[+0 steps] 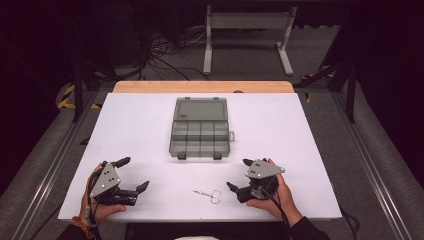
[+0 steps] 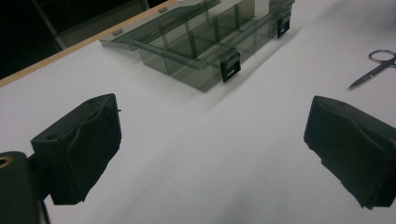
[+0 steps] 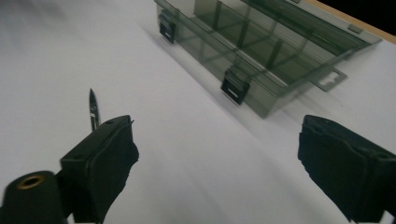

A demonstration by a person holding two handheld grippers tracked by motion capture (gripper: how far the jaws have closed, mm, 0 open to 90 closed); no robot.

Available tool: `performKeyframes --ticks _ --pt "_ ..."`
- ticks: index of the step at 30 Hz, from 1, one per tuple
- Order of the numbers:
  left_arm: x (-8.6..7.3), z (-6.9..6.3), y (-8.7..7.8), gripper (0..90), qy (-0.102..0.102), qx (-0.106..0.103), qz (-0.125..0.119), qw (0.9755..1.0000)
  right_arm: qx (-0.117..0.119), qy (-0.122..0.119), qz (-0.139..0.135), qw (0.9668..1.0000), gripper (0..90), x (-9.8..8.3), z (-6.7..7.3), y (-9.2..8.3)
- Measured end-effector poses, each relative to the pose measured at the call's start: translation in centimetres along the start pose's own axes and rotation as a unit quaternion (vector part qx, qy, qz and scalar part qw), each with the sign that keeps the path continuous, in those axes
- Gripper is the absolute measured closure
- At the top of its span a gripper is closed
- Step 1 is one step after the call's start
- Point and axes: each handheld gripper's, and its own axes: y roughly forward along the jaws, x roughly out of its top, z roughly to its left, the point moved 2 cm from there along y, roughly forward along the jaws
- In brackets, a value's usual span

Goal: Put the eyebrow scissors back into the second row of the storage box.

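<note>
On the white table point(image 1: 150, 130), near its front edge, small scissors point(image 1: 209, 195) lay flat between the two grippers. They were much nearer to the right gripper point(image 1: 239, 176) than to the left gripper point(image 1: 134, 173). From the right gripper they lay just beside it, toward the middle of the table; in the right gripper view only the blade tip point(image 3: 93, 108) was seen, past the jaw on that picture's left. Their long axis ran almost along the front edge, with the tip toward the person's left and the finger rings toward the right gripper. I judged that the right hand was the natural one to take them.

Both grippers stood open, with only bare table between the jaws, and held nothing. In the left gripper view the scissors point(image 2: 373, 67) lay far at the picture's right side, well apart from that gripper.

Farther back, in the middle of the table, an open compartment box point(image 1: 201, 135) of smoky plastic lay with its lid flat behind it. Its compartments looked empty.

The surface was smooth and plain. Behind it came a wooden edge point(image 1: 202, 87), then a dark room with cables point(image 1: 165, 55) on the floor and a grey metal frame point(image 1: 247, 35).
</note>
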Motion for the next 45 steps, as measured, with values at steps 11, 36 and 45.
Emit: performKeyframes --ticks 11,36,45 --pt "-0.1 -0.1 0.0 3.7 0.005 -0.001 0.003 1.0000 0.081 -0.030 0.052 0.9949 18.0 2.9 3.7 4.8" --pt "-0.5 -0.2 -0.3 4.1 -0.002 -0.005 0.009 0.9999 0.136 -0.046 0.138 0.9800 78.2 3.3 5.5 8.2" --pt "-0.5 -0.2 -0.2 4.3 0.003 -0.003 0.013 0.9999 0.128 -0.042 0.146 0.9801 86.3 3.4 6.2 7.9"
